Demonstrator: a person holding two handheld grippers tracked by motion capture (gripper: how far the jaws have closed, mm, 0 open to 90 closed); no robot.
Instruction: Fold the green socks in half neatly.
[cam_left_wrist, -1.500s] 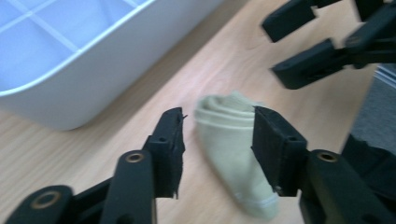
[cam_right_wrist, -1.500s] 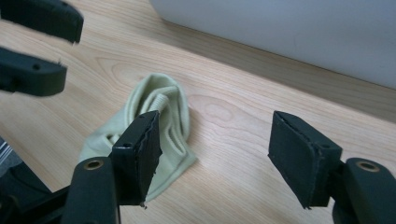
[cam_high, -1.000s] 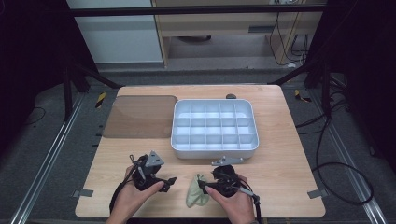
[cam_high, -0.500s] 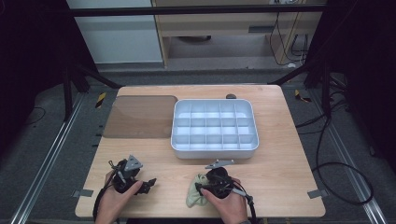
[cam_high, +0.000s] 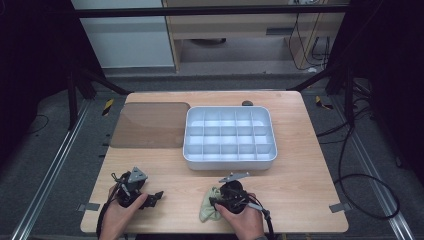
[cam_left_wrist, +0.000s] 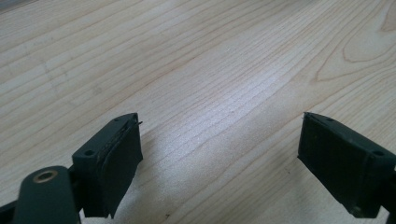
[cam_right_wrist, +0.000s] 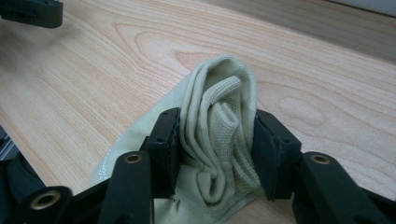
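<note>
Cloth (cam_right_wrist: 219, 135), pale green and bunched into folds, sits clamped between the jaws of my right tongs (cam_right_wrist: 217, 140), low on the counter (cam_high: 300, 190) just in front of the white tray (cam_high: 229, 137). From above I see the same cloth (cam_high: 209, 211) poking out to the left of my right tongs (cam_high: 220, 202), close to the counter's near edge. My left tongs (cam_left_wrist: 219, 154) stand wide apart over bare wood, gripping nothing. They (cam_high: 152, 196) rest well left of the tray's near corner. The tray has 20 empty compartments. A brown mat (cam_high: 150, 125) lies touching the tray's left side.
</note>
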